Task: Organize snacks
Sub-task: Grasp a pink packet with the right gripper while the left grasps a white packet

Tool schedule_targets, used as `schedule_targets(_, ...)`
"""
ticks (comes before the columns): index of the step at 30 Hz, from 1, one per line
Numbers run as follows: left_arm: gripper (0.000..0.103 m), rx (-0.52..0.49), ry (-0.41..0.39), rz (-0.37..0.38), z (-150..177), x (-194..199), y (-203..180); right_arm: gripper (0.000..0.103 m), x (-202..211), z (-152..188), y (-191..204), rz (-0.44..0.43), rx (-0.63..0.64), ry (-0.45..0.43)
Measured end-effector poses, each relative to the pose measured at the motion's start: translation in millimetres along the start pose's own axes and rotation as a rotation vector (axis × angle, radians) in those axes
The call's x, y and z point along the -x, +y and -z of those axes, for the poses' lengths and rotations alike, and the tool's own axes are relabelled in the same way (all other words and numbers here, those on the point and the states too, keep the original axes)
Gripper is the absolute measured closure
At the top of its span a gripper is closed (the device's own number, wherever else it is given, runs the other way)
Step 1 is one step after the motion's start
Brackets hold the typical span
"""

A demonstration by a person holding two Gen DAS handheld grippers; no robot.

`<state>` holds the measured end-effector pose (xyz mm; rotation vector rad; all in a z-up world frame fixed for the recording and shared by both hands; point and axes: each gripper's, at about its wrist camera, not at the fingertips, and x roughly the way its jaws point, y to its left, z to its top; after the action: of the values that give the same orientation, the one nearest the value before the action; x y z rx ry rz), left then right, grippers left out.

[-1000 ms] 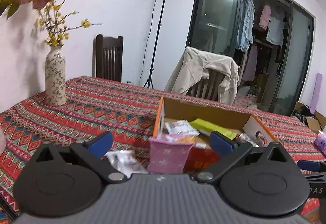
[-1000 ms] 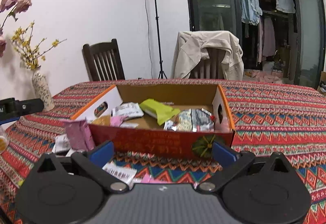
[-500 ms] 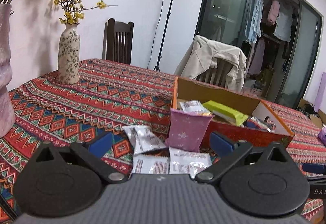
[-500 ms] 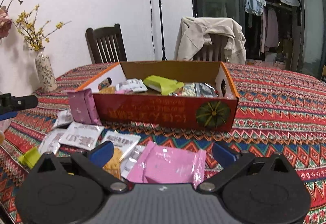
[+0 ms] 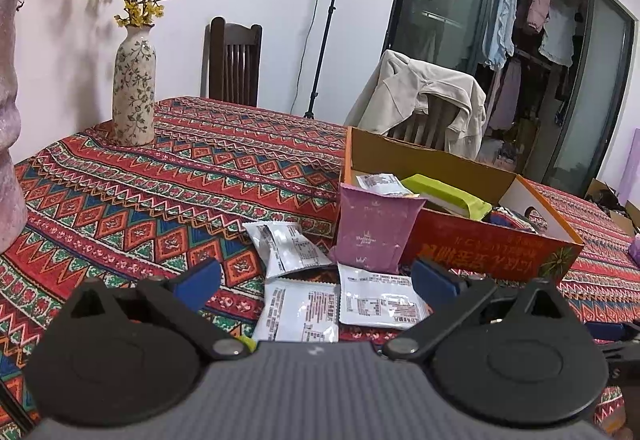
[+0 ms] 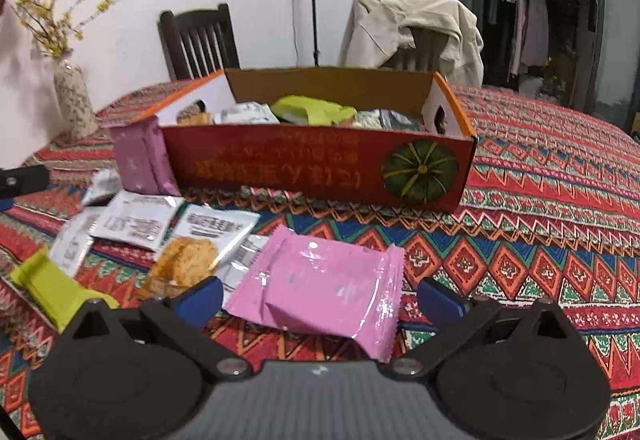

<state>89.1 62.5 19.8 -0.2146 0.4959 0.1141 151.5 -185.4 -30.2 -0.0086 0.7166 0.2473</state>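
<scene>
Box: my cardboard box holds a green packet and white sachets.
Right view only: pink packet on the tablecloth, between my spread right gripper.
Left gripper: spread, empty, over white sachets.

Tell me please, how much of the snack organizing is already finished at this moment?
Partly done. Several packets, including a green one, already lie inside the cardboard box. Nothing is in hand: the left gripper and right gripper are both open and empty, the right one lined up with the pink packet. Left on the tablecloth: that packet, the white packets, a green pack, and the mauve pouch standing against the box.
</scene>
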Motion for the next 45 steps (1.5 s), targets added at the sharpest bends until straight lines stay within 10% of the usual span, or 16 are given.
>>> schedule_targets(13,0.0,-0.002,0.026,-0.004,1.6,-8.0,-1.9,0.001,-27.2,0.8,8.1,0.036,0.027,0.025)
schedule_targets(35,0.0,-0.133,0.161,-0.02,7.7,-52.9,-55.6,0.035,-3.3,3.9,-27.9,-0.024,-0.125,-0.131)
schedule_targets(40,0.0,-0.17,0.179,-0.059,4.0,-74.0,-70.9,0.035,-4.9,4.5,-30.3,-0.026,-0.135,-0.122)
schedule_targets(45,0.0,-0.16,0.226,-0.089,4.0,-99.0,-74.0,0.007,-7.3,5.6,-28.0,-0.035,-0.126,-0.109)
